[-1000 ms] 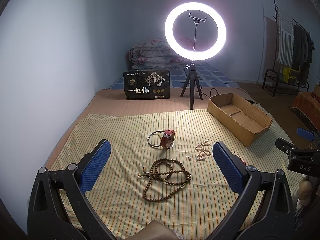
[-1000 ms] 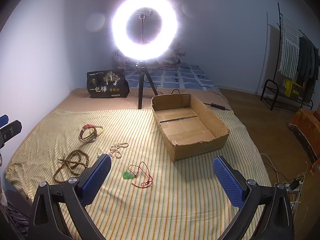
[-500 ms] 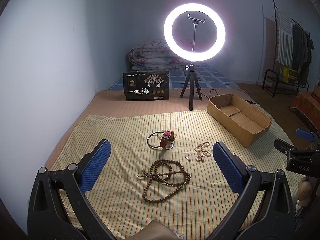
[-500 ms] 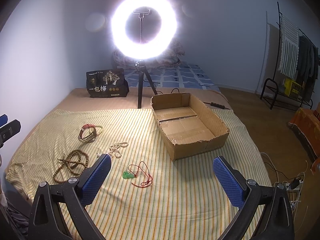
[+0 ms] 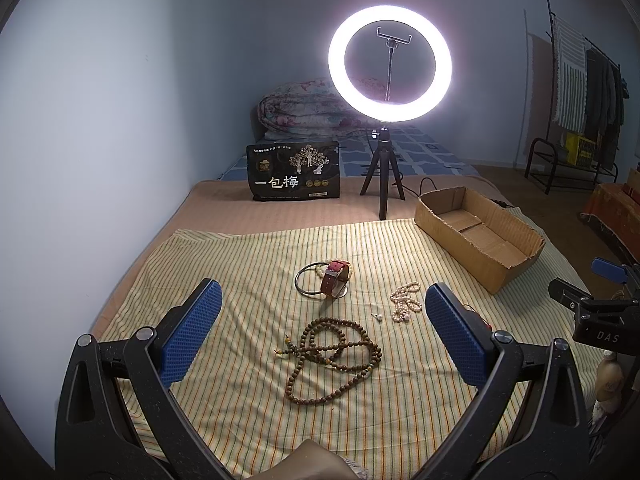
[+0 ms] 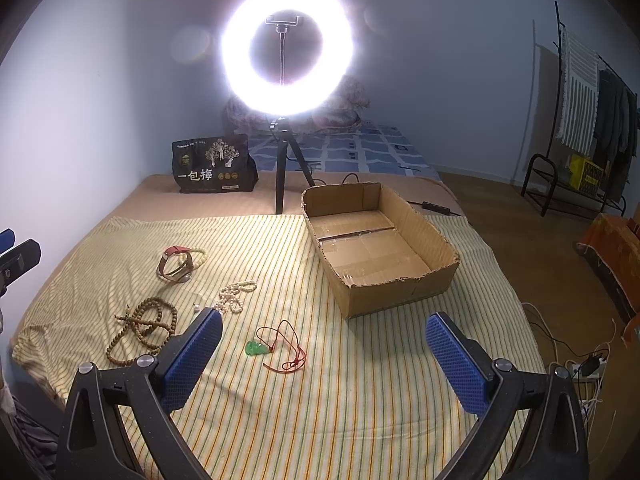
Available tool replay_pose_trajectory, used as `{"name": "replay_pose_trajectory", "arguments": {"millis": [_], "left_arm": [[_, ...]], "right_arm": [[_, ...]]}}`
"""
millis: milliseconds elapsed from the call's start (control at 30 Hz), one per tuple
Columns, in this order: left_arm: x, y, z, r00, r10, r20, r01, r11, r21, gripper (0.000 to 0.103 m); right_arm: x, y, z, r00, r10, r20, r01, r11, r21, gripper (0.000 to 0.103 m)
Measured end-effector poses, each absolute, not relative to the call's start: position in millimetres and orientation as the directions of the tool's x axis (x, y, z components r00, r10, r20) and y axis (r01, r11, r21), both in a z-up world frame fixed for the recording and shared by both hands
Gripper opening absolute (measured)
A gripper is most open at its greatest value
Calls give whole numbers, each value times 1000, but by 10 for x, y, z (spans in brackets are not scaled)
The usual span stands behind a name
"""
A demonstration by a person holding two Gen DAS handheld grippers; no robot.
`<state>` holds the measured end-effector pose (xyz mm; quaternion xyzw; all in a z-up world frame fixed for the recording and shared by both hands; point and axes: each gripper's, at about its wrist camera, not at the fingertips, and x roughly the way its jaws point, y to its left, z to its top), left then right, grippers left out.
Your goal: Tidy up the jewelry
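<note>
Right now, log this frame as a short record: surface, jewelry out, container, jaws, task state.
surface: striped cloth on a bed
jewelry out: wooden beads, watch, bangle, pearl strand, small earring, green pendant on a red cord
container: cardboard box, open, nothing visible inside
left gripper: jaws wide open, above the wooden beads, holding nothing
right gripper: jaws wide open, near the pendant, holding nothing
task state: all jewelry lies on the cloth, none in the box

Left gripper (image 5: 320, 340): jaws spread wide, blue pads (image 5: 188, 340) facing each other, nothing between them. Right gripper (image 6: 322, 358): jaws likewise spread wide, nothing gripped; its tip appears off to the left gripper's right side.
</note>
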<state>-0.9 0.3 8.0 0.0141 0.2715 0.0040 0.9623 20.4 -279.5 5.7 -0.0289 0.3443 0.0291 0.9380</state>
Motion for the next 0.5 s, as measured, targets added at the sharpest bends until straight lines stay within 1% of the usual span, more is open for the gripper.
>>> {"name": "replay_pose_trajectory", "arguments": {"millis": [500], "left_arm": [[-10, -1, 87, 852, 15, -523, 0, 1000, 29, 103]], "right_arm": [[208, -2796, 41, 756, 38, -654, -75, 997, -29, 103]]}}
